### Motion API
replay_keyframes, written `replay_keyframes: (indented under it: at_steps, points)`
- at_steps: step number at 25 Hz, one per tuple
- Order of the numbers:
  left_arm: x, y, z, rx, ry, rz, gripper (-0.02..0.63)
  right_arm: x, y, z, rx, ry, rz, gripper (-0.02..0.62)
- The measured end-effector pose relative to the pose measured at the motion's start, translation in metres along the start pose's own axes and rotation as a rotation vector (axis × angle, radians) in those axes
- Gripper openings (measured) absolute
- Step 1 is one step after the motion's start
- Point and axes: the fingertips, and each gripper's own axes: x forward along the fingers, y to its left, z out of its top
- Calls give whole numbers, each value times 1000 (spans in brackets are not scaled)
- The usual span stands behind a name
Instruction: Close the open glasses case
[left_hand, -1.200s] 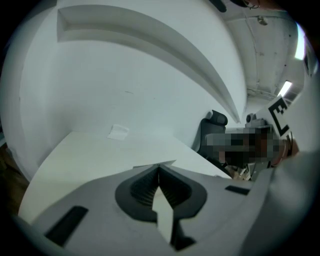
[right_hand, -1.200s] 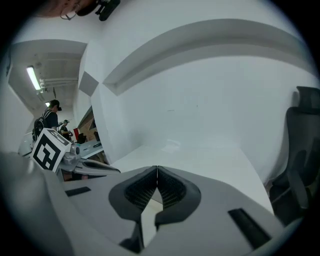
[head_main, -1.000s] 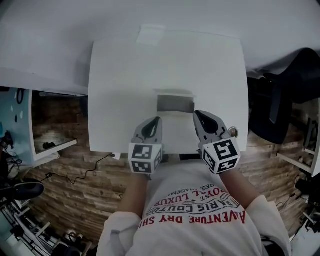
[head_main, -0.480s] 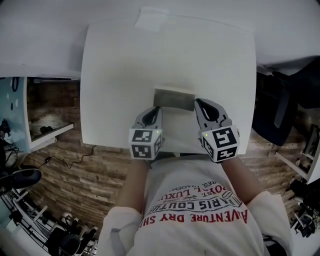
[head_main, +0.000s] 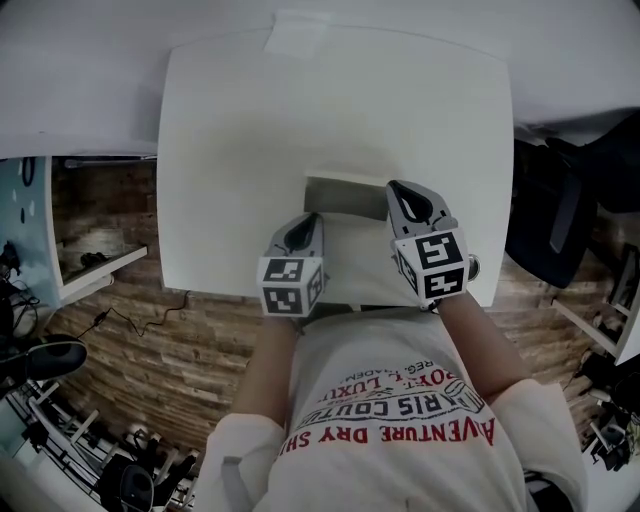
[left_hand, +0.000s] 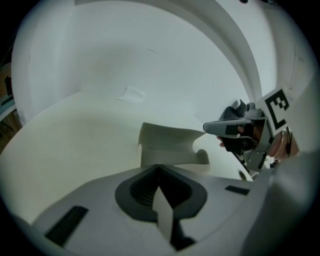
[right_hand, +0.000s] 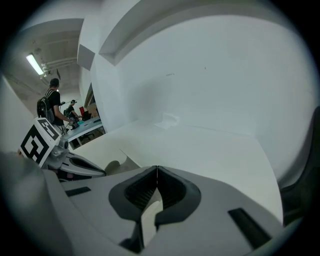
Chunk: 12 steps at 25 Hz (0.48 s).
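Note:
The open glasses case (head_main: 345, 197) is pale white and lies near the front of the white table (head_main: 250, 130). Its lid stands up and its base reaches toward me between the two grippers. My left gripper (head_main: 312, 220) is shut and empty, just left of the base. My right gripper (head_main: 395, 188) is shut and empty, with its tip at the right end of the lid. In the left gripper view the case (left_hand: 167, 145) lies just ahead of the jaws, with the right gripper (left_hand: 235, 127) beside it. The right gripper view shows a corner of the case (right_hand: 117, 161) and the left gripper (right_hand: 75, 164).
A small white sheet (head_main: 300, 40) lies at the table's far edge. A black chair (head_main: 560, 200) stands close to the table's right side. A white shelf (head_main: 100, 265) sits on the left over a wood-pattern floor. A white wall is behind the table.
My right gripper has moved forward to the right end of the case's lid. The left gripper has stayed in place. The head view shifted slightly.

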Motion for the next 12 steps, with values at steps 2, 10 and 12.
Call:
replay_keyframes:
  at_steps: [2,10,12]
  points:
    - [0,0,1,-5,-2,-9,8,1,-2,-1,7,-1,-8,12]
    - [0,-1,1,0,-3,-16,8,-8,6,-9,36,1,1,12]
    - [1,-1,1,9,0,-24,8,-13,11,-14,52,-1,-2,12]
